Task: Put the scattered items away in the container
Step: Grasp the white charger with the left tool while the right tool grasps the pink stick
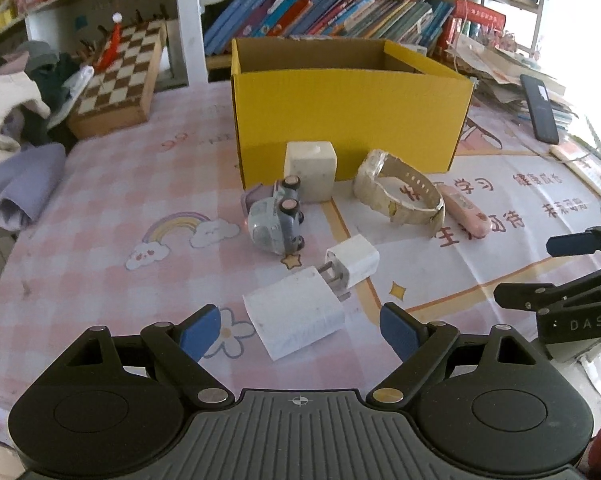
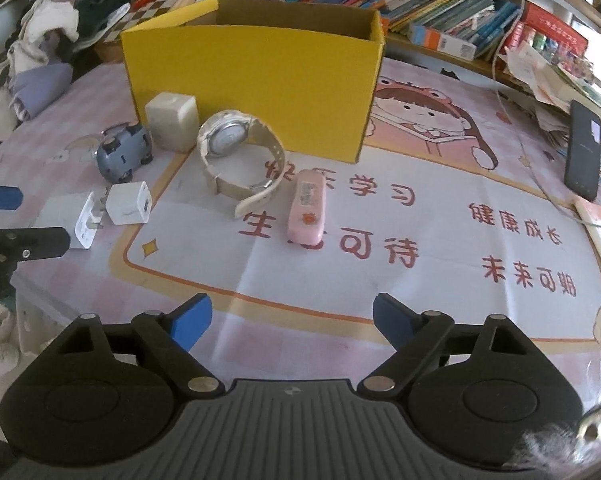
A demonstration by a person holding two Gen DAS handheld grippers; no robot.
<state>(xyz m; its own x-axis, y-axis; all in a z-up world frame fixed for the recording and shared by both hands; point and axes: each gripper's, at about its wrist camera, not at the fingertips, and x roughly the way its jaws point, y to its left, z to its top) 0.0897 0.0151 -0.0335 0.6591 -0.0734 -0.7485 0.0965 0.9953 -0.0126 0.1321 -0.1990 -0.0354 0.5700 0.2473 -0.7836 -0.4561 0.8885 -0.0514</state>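
Note:
A yellow cardboard box (image 1: 348,120) (image 2: 256,80) stands open at the back of the table. In front of it lie a cream cube (image 1: 309,170) (image 2: 171,126), a grey toy car (image 1: 274,220) (image 2: 122,152), a beige wristwatch (image 1: 400,192) (image 2: 236,156), a pink stick-shaped item (image 1: 464,208) (image 2: 306,208), a small white plug (image 1: 354,266) (image 2: 128,203) and a large white charger (image 1: 296,318) (image 2: 70,220). My left gripper (image 1: 300,334) is open, its blue pads either side of the large charger without touching it. My right gripper (image 2: 292,324) is open over bare tablecloth, short of the pink item.
A chessboard box (image 1: 116,84) and a heap of clothes (image 1: 16,132) lie at the back left. Books fill the shelf (image 1: 320,12) behind the box. A black phone (image 2: 582,148) rests on stacked papers at the right. The right gripper's black fingers (image 1: 572,272) show at the left view's edge.

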